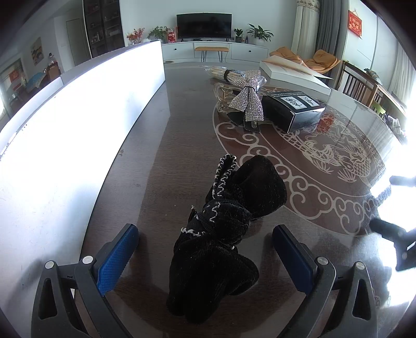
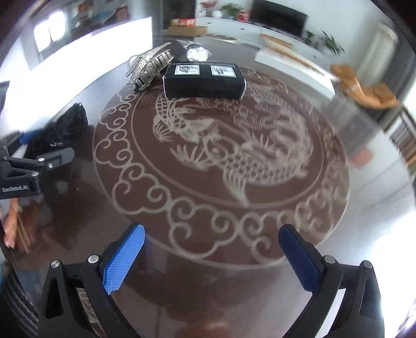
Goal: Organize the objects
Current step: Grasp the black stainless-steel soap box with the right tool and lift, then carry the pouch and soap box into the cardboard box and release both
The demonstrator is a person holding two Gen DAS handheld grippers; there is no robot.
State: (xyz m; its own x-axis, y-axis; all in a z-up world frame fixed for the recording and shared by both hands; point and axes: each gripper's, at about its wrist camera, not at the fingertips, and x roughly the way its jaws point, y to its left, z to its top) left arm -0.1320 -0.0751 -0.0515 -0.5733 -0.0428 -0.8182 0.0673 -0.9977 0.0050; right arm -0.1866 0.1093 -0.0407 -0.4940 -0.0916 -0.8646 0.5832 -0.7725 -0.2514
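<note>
the left gripper (image 1: 205,249) has its jaws wide on either side of the black velvet bow (image 1: 223,223), which lies on the tabletop (image 1: 182,135) beside the white box (image 1: 78,117). to grip well, close on the bow's cinched middle, not a floppy loop. the right gripper (image 2: 212,249) hangs wide and empty over the glossy dragon inlay (image 2: 221,156); a living room with a tv (image 1: 204,26) lies beyond.

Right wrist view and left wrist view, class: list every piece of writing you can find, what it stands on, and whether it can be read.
"GenRobot.AI": white print on the body of the left gripper, as best it reads.
White labels on the black box: dark marks, too blurred to read.
Red wall hanging: pale characters, too small to read.
Nothing else bears readable text.
</note>
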